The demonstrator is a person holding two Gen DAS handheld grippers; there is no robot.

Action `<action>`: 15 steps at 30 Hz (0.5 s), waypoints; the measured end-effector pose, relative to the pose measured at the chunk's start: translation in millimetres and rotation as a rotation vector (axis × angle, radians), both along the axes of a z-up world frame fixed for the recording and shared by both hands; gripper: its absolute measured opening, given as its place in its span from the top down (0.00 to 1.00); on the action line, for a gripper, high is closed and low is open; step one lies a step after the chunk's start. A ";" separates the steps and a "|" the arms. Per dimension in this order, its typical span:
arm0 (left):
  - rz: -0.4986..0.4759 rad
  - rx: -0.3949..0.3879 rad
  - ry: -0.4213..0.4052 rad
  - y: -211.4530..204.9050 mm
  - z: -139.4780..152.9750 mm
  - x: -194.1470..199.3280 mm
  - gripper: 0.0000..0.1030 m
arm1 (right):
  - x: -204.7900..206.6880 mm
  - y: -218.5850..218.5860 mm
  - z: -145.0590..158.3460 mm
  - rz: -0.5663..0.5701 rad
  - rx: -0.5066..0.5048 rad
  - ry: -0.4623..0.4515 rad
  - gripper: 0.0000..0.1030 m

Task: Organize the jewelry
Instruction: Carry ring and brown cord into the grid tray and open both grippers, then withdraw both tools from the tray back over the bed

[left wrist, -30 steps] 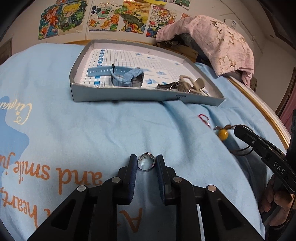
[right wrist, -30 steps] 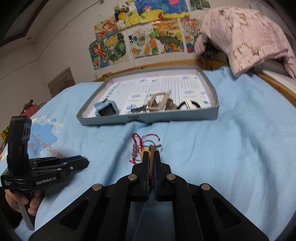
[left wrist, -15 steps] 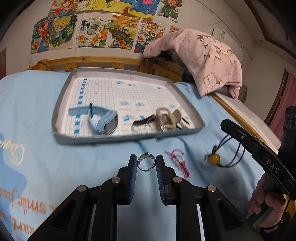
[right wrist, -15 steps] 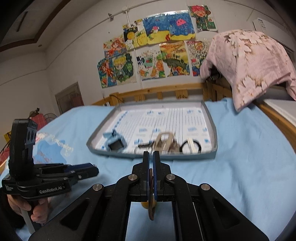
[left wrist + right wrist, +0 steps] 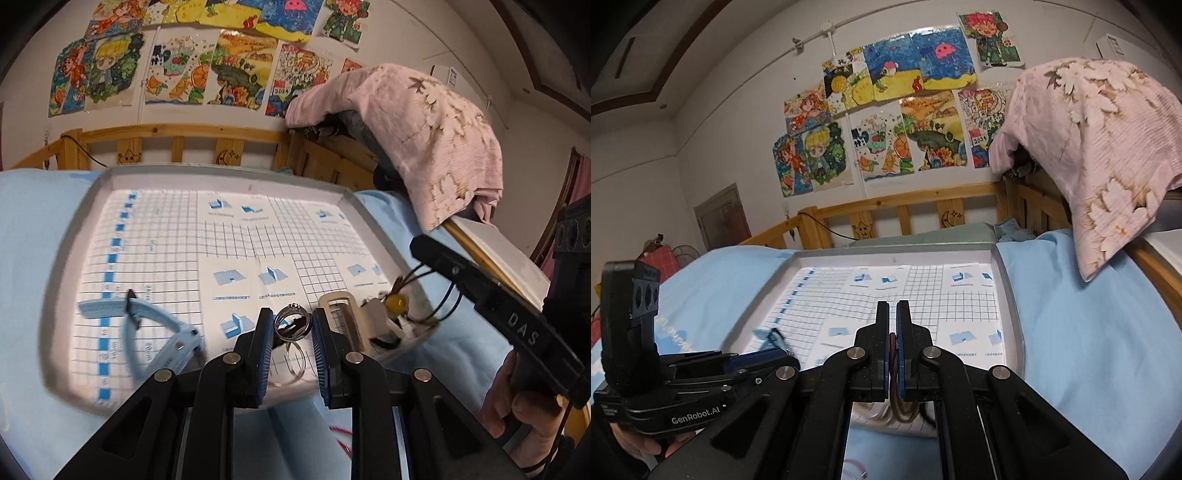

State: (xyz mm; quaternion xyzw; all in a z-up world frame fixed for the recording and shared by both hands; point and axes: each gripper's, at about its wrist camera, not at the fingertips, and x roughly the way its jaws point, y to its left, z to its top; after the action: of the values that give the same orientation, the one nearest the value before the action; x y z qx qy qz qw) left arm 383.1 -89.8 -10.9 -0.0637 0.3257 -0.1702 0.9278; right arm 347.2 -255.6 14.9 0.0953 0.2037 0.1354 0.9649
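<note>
Two grippers are held over one tray, presumably so that each piece can be dropped inside. One ring is clamped between the left gripper fingers, above the tray's near edge. One corded pendant hangs from the right gripper, whose fingers are closed on its cord. One blue watch and one key bunch lie in the tray.

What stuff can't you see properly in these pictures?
- Left wrist view: the blue watch is smeared by motion blur.
- Left wrist view: the keys sit half behind the left gripper and its silver ring.
- Right wrist view: the cord necklace is mostly hidden inside the right gripper; its bead is out of sight.
</note>
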 end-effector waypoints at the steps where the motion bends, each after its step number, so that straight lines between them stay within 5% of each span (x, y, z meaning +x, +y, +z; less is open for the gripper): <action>1: 0.002 0.005 0.008 -1.3 -3.6 2.6 0.81 | 6.4 0.1 -5.9 0.000 0.003 0.016 0.97; 11: 0.019 -0.005 0.081 -1.3 -25.7 14.6 0.79 | 25.3 -8.7 -42.7 -0.023 0.041 0.113 0.96; 13: 0.023 0.002 0.069 -0.7 -22.9 11.9 0.74 | 24.0 -10.6 -42.5 -0.033 0.048 0.116 0.94; 15: 0.022 0.011 0.046 -1.7 -18.0 7.0 0.58 | 19.8 -13.7 -40.9 -0.044 0.056 0.109 0.80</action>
State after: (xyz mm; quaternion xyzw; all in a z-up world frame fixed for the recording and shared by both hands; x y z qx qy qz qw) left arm 390.1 -91.5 -29.0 -0.0663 0.3472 -0.1567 0.9222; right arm 367.1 -269.3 -26.0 0.1339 0.2501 0.1142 0.9521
